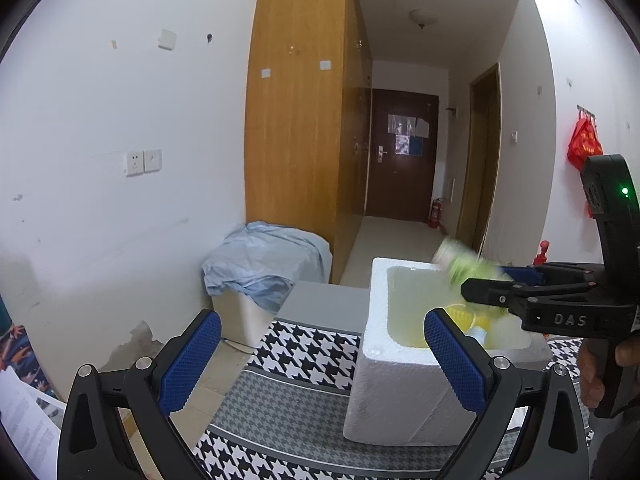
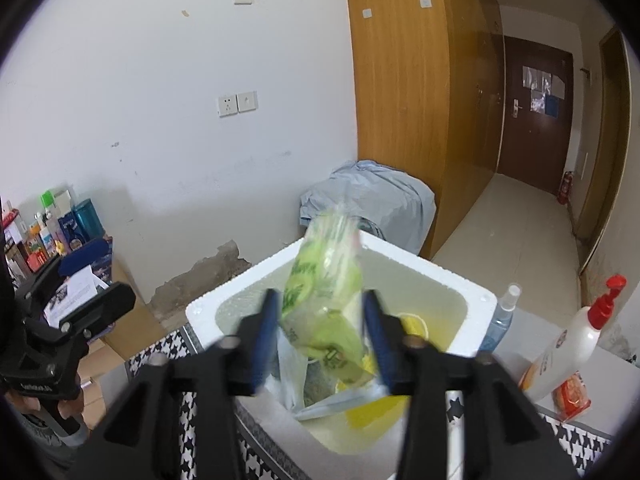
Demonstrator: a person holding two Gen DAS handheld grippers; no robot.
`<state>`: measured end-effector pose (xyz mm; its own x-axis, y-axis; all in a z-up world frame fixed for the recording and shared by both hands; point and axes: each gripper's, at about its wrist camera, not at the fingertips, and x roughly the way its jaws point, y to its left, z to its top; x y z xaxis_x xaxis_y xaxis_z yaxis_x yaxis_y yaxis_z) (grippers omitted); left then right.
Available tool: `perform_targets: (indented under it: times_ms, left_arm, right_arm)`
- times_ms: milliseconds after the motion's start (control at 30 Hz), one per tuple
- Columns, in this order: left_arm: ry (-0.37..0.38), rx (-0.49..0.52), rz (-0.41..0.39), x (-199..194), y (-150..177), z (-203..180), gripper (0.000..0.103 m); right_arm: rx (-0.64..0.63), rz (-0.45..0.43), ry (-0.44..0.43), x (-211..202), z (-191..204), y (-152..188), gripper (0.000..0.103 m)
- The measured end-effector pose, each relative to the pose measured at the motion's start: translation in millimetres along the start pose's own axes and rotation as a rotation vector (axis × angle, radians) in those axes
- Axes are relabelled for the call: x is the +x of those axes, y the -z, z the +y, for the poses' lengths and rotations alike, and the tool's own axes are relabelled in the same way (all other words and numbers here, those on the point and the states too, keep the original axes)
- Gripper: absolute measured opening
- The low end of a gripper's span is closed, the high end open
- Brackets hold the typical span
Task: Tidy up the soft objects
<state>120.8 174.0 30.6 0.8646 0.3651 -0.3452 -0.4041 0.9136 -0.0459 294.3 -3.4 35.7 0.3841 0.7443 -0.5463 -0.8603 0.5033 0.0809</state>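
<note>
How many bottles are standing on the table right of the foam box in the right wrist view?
2: a blue-tinted spray bottle right against the white foam box, and a white pump bottle with a red pump farther right. Others may be hidden behind the box or gripper.

The foam box point(image 2: 476, 292) is white, yellow-tinted inside; the soft packet point(image 2: 324, 300) is green. The cloth point(image 1: 296, 344) beneath is black-and-white houndstooth; gripper pads point(image 1: 192, 360) are blue.

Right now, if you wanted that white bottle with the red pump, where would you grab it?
Grip the white bottle around its wide body, coming from above left. It leans, its red pump uppermost and too narrow to grip; a blue spray bottle stands close beside it.
</note>
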Motion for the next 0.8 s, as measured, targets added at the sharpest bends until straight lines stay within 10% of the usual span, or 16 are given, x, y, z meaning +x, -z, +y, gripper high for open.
perform_targets:
  times_ms: [800]
  left_arm:
    - [0.041,0.03,-0.006,-10,-3,-18,0.102]
  right_arm:
    - [-0.007,-0.072,0.066,-40,2,3,0.087]
